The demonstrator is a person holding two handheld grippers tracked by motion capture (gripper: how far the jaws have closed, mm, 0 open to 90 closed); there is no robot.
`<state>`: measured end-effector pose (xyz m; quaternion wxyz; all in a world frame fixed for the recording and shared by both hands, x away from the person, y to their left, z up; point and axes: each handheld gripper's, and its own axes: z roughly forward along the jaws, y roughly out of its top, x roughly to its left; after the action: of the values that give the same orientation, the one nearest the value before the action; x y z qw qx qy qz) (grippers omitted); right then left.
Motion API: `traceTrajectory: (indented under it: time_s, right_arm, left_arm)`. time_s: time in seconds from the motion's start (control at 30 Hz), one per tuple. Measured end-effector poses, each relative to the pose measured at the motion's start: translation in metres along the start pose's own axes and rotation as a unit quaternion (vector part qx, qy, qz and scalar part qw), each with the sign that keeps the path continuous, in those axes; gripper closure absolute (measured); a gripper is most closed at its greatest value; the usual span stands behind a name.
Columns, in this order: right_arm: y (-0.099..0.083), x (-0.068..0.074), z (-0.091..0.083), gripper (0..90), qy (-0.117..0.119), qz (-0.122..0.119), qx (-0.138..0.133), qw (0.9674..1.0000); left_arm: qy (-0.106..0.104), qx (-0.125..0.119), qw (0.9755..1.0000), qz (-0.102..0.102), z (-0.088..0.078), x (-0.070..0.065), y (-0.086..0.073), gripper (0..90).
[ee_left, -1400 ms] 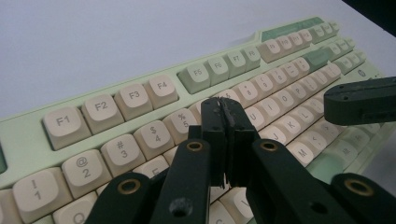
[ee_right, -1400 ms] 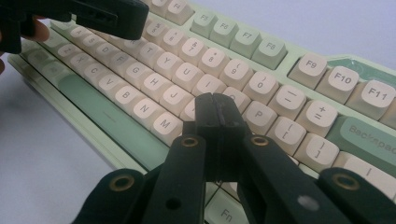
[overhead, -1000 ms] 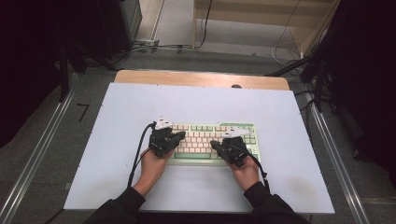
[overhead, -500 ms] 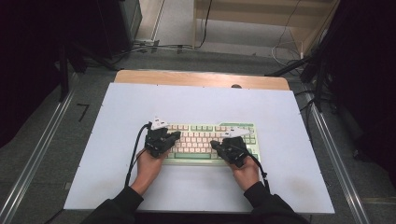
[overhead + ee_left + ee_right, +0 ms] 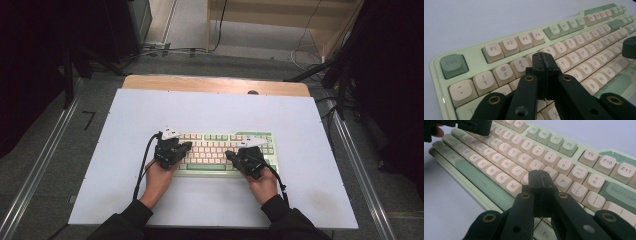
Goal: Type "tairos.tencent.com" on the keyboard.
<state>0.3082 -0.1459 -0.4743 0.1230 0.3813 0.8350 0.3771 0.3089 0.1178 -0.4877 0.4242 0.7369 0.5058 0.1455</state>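
Keyboard point(image 5: 223, 152), pale green with cream keys, lies on the white table point(image 5: 210, 110) toward our near edge. We hold the left gripper point(image 5: 544, 62) over the keyboard's left end, jaws pressed together on nothing, tips above the number row. Our right gripper point(image 5: 539, 180) hangs over the keyboard's right half, jaws likewise closed and empty, near the P key.

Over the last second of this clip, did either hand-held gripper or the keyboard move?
The left hand-held gripper shifted slightly left along the keyboard, toward its left end. Nothing was taken hold of or let go. The right hand-held gripper stayed over the right part of the keys, both with jaws together, and the keyboard kept its place on the white table.
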Motion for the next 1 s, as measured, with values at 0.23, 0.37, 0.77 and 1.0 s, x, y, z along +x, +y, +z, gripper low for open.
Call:
traceTrajectory:
  time_s: [0.23,0.37,0.77,1.0]
  right_arm:
    - [0.0000,-0.0003,0.0003,87.2,0.001,0.000,0.000,1.0000]
    - [-0.0001,-0.0002,0.0003,87.2,0.001,0.001,0.000,1.0000]
    - [-0.0001,0.0002,0.0004,87.2,0.000,-0.001,0.000,1.0000]
    - [0.0000,0.0002,0.0000,87.1,0.000,0.000,-0.001,1.0000]
  left_arm:
    - [0.000,0.006,1.0000,0.002,0.0011,0.0006,-0.0012,90.0]
    - [0.000,0.005,1.0000,0.001,0.0011,0.0008,-0.0014,90.0]
    - [-0.005,0.013,0.9999,0.000,0.0031,-0.0001,-0.0037,90.0]
    - [-0.012,0.000,0.9999,0.001,-0.0039,-0.0034,-0.0020,90.0]
